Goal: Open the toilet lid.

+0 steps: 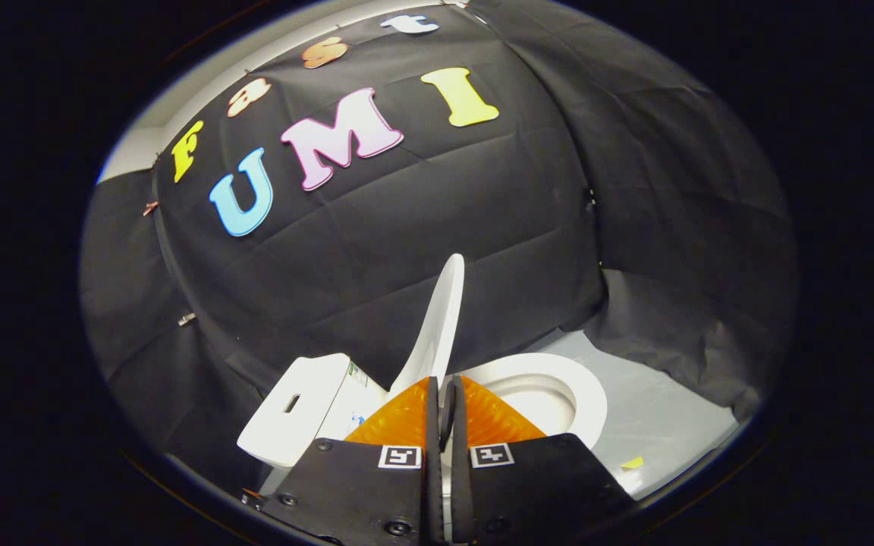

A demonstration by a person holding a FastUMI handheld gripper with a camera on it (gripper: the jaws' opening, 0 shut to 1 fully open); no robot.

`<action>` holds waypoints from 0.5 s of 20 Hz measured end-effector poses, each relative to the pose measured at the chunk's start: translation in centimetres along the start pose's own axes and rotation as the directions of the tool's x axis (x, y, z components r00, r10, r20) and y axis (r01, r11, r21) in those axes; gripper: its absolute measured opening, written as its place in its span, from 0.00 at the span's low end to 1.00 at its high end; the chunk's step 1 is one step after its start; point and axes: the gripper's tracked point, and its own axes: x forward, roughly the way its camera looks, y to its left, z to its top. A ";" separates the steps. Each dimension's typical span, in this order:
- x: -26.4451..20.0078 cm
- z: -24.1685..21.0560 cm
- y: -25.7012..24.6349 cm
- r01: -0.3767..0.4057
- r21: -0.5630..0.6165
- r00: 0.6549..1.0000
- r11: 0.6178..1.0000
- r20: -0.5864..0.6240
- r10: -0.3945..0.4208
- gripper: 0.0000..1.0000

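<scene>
White ceramic toilet (pixel 558 394), bowl exposed, just beyond the fingers. Lid (pixel 441 318): raised near upright, leaning toward the tank (pixel 297 406), its lower edge beside the fingertips. Gripper (pixel 443 387): jaws narrow, nearly closed; whether they pinch the lid, cannot tell. Step: opening nearly complete. Next: settle lid back, withdraw.

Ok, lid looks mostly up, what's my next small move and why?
Probably nudge the toilet lid a little further back toward the tank. It stands steeply raised over the open seat, edge-on just ahead of the tool, whose fingers are nearly closed. Whether they pinch its lower edge is unclear.
</scene>
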 end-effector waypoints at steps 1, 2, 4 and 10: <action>-0.1 0.1 0.9 0.004 -0.033 1.000 0.999 0.005 -0.004 0.10; -0.3 0.3 1.8 0.005 -0.065 1.000 0.998 0.010 -0.004 0.10; -0.5 0.6 3.9 -0.002 -0.117 1.000 0.993 0.023 0.005 0.11; -1.0 0.8 11.4 -0.014 -0.277 0.998 0.961 0.060 0.032 0.13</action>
